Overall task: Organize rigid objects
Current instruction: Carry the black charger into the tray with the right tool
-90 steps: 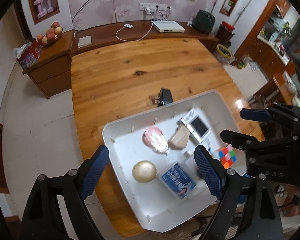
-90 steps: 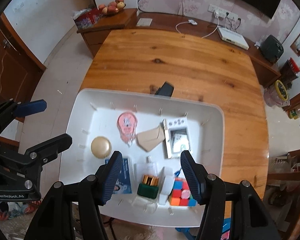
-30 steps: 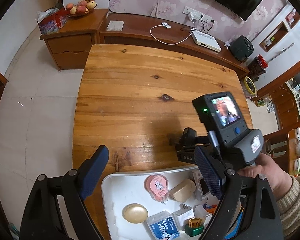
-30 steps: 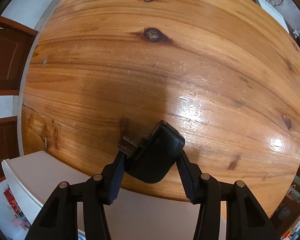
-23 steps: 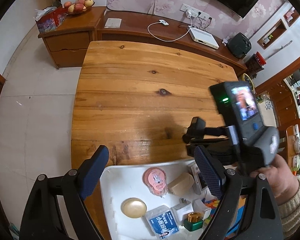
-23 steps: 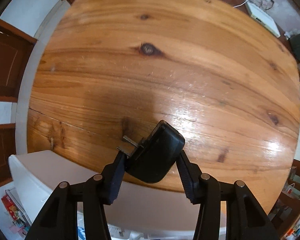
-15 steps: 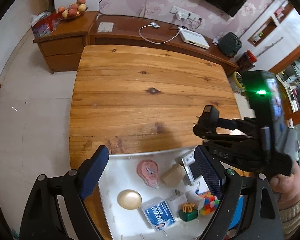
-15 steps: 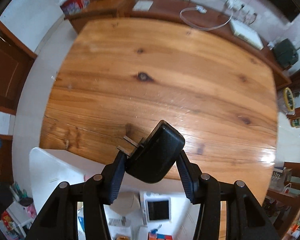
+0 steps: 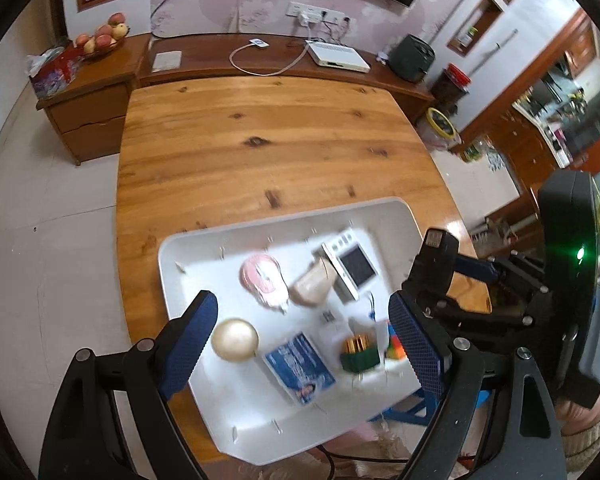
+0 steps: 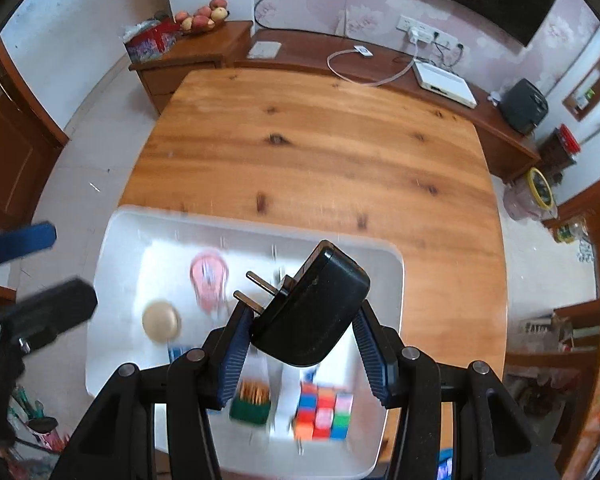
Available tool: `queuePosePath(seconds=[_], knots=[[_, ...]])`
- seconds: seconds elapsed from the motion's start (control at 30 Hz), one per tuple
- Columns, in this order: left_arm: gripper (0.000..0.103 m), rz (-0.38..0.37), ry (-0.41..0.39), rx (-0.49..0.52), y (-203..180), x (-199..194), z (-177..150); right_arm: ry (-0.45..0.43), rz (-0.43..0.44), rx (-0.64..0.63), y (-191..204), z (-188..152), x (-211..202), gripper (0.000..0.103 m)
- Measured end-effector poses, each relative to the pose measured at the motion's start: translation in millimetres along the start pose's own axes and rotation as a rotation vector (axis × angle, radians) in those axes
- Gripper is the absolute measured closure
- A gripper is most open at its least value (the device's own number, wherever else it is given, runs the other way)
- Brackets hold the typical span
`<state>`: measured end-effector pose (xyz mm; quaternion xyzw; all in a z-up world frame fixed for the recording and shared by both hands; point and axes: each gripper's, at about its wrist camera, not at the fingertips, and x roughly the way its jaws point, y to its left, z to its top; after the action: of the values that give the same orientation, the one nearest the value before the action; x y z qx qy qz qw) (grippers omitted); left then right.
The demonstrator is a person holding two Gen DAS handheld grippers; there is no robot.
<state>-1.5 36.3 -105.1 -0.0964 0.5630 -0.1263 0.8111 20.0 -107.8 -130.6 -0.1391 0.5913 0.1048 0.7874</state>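
My right gripper (image 10: pixel 302 346) is shut on a black plug adapter (image 10: pixel 314 310), prongs pointing up-left, held high above the white tray (image 10: pixel 118 240). In the left wrist view the same black plug adapter (image 9: pixel 434 264) hangs at the right, over the white tray's (image 9: pixel 396 216) right edge. My left gripper (image 9: pixel 304 340) stands open above the tray with nothing between its fingers. In the tray lie a gold round case (image 9: pixel 235 339), a pink item (image 9: pixel 262 280), a blue card packet (image 9: pixel 300 366), a beige piece (image 9: pixel 312 286), a small white screen device (image 9: pixel 350 266), a green-and-gold box (image 9: pixel 360 354) and a colour cube (image 10: pixel 324 414).
The tray sits at the near end of a wooden table (image 9: pixel 260 148). A dark sideboard (image 9: pixel 260 68) behind holds a white box, a cable and a fruit bowl (image 9: pixel 102 40). A sleeve and hand (image 9: pixel 592 428) hold the right gripper at the lower right.
My right gripper has lifted the black plug adapter off the table and carried it back over the tray. My left gripper has drawn back, so more of the tray shows.
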Motion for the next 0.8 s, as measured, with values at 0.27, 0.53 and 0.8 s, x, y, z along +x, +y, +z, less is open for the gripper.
queuePosePath(seconds=[0.27, 0.53, 0.8], knots=[[0.014, 0.069, 0.003, 0.046, -11, 9, -35, 0.057, -0.012, 0.077, 3, -59, 12, 0.051], [0.014, 0.124, 0.021, 0.036, -13, 15, -50, 0.086, -0.002, 0.104, 7, -79, 25, 0.051], [0.014, 0.153, 0.019, 0.015, -33, 14, -52, 0.106, 0.064, 0.095, -5, -83, 27, 0.044]])
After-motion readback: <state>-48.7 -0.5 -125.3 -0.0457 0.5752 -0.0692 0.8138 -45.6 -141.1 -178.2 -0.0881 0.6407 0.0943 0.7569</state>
